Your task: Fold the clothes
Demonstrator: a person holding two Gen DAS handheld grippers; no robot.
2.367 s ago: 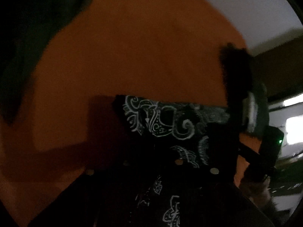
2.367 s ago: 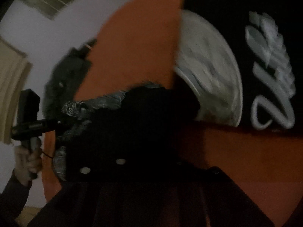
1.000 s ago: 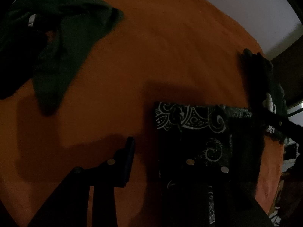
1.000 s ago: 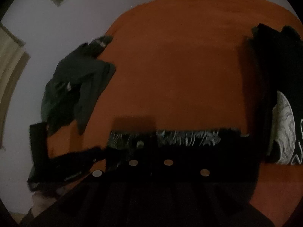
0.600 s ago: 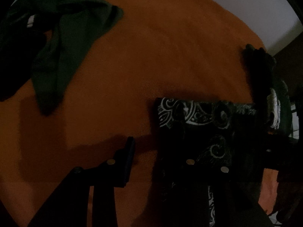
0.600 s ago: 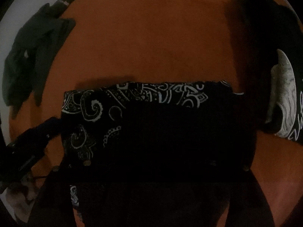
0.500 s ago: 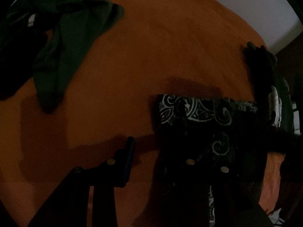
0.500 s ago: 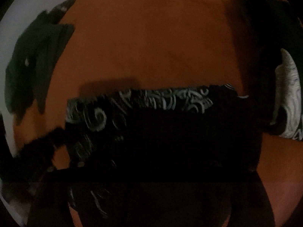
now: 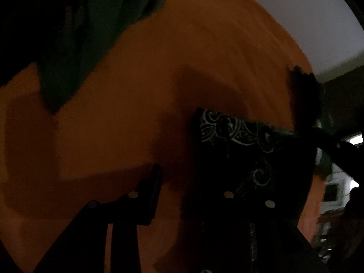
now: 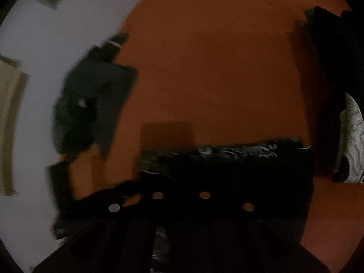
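While the black paisley-print cloth (image 9: 238,150) lies as a flat dark band on the orange surface (image 9: 159,68), its near edge runs under the tools, so it seems to be mid-fold, or being pressed flat. Over it, the left gripper (image 9: 193,191) stands with fingers spread wide, one finger off the cloth's left edge on bare orange and the other over the print, gripping nothing. Whether the right gripper (image 10: 182,193) is pinching the cloth cannot be told; its fingers merge into the black fabric. Left of the cloth, well apart, sits a crumpled dark green garment (image 10: 91,104); to the right lies a black garment with a pale graphic (image 10: 350,141), likely already done. Only the left wrist view shows the white print clearly; only the right wrist view shows the cloth's full width and both neighbouring garments together.
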